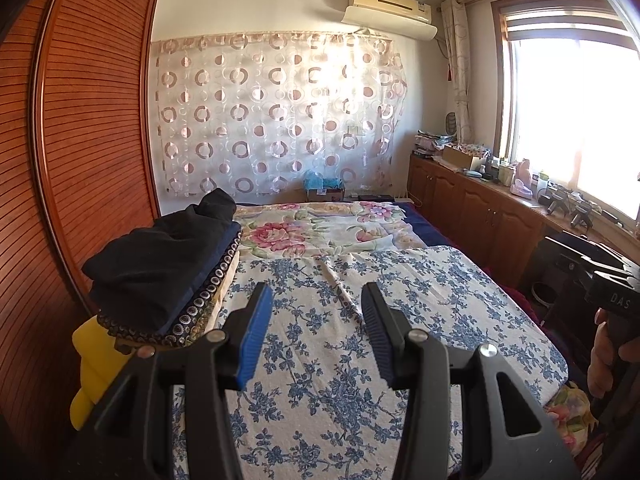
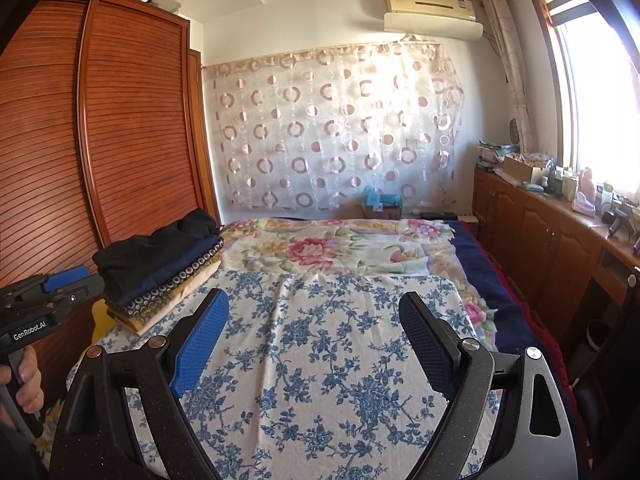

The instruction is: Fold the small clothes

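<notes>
I hold both the left gripper point(image 1: 316, 300) and right gripper point(image 2: 312, 312) released, empty; reaching carelessly may topple the folded stack point(image 1: 160, 276).

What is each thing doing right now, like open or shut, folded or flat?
Left gripper: open, holding nothing.
Right gripper: open wide, holding nothing.
Stack of clothes: folded, piled; black garment on top rumpled.
Blue floral cloth: spread flat, slightly creased.
Wardrobe doors: shut.
Window blind: raised.
</notes>
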